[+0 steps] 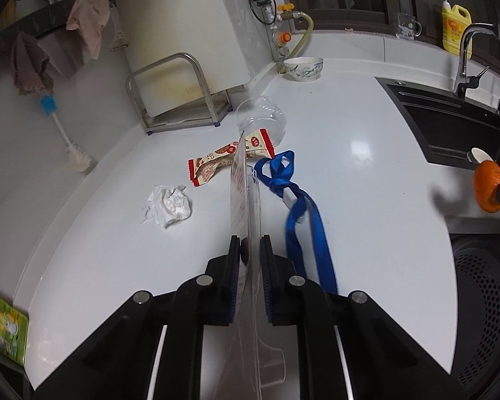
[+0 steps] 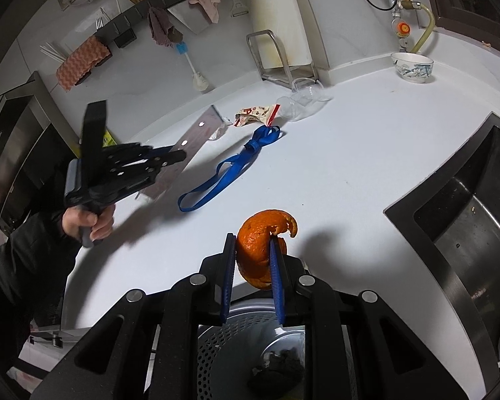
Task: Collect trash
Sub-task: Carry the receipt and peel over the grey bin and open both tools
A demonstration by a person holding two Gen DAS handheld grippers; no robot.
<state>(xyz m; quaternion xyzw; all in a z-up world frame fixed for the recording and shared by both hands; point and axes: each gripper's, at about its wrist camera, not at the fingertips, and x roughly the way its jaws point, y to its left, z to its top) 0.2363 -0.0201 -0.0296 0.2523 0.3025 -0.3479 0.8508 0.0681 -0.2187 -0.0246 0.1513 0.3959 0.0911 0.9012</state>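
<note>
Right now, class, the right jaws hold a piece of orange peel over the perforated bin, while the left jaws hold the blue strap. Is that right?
Not quite. The left gripper holds a clear plastic package, not the blue strap, which lies on the counter; the left wrist view shows this. The right gripper does hold orange peel over the perforated bin.

A white countertop (image 1: 350,183) carries everything — glossy, with a dark sink (image 1: 450,126) sunk into its right side. Toward the back wall a patterned bowl (image 1: 303,68) sits in the far corner, and a metal rack (image 1: 183,100) stands against the back edge. Near the middle lie a clear plastic container (image 1: 261,123) on its side, a red-and-white snack wrapper (image 1: 216,163) touching it, a crumpled white tissue (image 1: 168,205) nearer the left edge, and a knotted blue strap (image 1: 296,206) — trailing toward the front edge.
</note>
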